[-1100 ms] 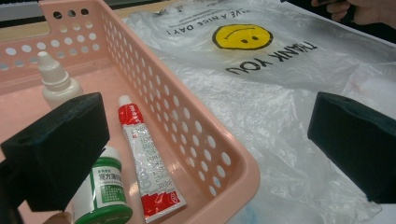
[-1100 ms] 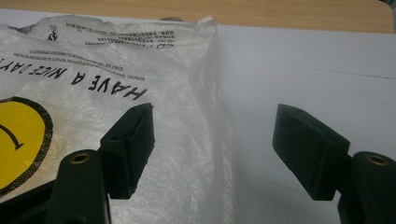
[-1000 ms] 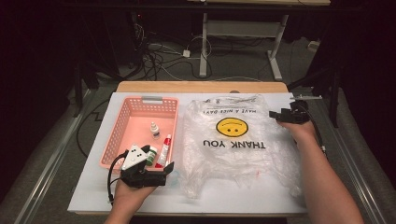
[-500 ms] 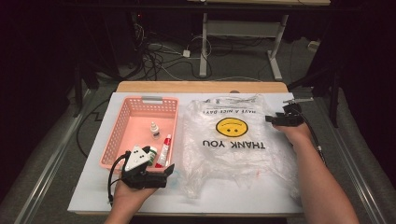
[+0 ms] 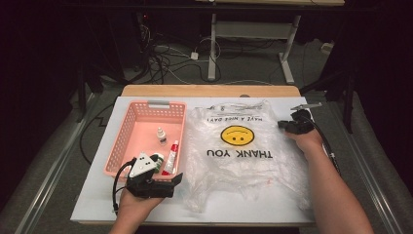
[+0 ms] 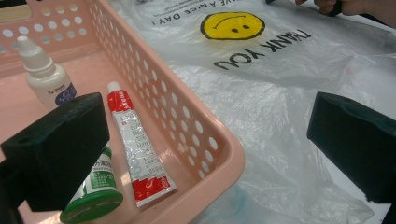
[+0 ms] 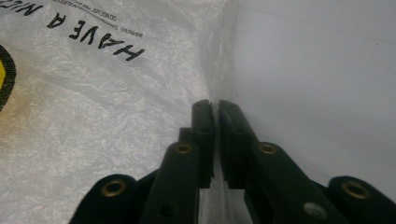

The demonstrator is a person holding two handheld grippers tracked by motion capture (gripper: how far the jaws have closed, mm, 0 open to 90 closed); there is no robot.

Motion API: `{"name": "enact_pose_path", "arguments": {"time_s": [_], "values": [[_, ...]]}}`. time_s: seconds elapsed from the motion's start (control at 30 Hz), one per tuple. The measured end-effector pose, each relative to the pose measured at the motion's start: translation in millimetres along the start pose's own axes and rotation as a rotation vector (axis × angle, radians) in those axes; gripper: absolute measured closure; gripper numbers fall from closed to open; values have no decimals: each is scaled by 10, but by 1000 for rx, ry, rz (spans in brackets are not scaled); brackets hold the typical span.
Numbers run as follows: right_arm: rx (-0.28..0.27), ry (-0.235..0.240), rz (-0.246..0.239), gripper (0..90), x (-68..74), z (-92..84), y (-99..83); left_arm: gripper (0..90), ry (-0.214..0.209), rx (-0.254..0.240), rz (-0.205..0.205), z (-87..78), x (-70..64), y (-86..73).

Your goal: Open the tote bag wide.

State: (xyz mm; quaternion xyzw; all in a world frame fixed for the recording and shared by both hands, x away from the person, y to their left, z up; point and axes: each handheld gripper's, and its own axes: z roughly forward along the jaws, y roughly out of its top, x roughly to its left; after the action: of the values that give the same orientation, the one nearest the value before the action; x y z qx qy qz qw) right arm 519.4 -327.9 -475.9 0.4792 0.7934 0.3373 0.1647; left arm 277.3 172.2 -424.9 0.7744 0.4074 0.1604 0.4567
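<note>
Right gripper (image 7: pixel 215 109) jaws have just been closing and now pinch the plastic bag's (image 5: pixel 243 151) edge at right of the frame, probably to lift it open. Left gripper (image 5: pixel 163 183) waits spread wide, empty, by the pink basket (image 5: pixel 122 146) at lower left.

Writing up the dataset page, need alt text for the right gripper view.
The right gripper, its two black jaws closed together, pinches the edge of a thin clear plastic bag lying on a white table. Black lettering printed on the bag reads "HAVE A", and a sliver of its yellow smiley face shows at the left edge.
</note>
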Motion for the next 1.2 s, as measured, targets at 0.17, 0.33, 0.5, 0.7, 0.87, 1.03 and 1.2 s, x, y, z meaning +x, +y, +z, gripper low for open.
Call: {"name": "enact_pose_path", "arguments": {"time_s": [0.17, 0.33, 0.5, 0.7, 0.87, 1.03, 1.2], "values": [[-9, 5, -13, 900, 7, -4, -9, 0, -10, 1, 4, 14, -12, 0], [-23, -11, -6, 900, -13, -43, -10, 0, -2, -4, 15, 12, -19, -8], [-51, -55, 17, 900, -92, -151, -20, 0, 9, -21, 18, -1, -14, -11], [-81, -129, 72, 900, -264, -302, -129, 0, 12, -34, 28, -4, -25, -15], [-98, -176, 126, 900, -432, -416, -266, 0, 6, -40, 30, 5, -38, -13], [-122, -231, 168, 900, -603, -588, -418, 0, 2, -46, 29, 22, -52, -8], [-137, -262, 186, 804, -700, -757, -549, 0, -7, -56, 29, 38, -68, -10]]}}
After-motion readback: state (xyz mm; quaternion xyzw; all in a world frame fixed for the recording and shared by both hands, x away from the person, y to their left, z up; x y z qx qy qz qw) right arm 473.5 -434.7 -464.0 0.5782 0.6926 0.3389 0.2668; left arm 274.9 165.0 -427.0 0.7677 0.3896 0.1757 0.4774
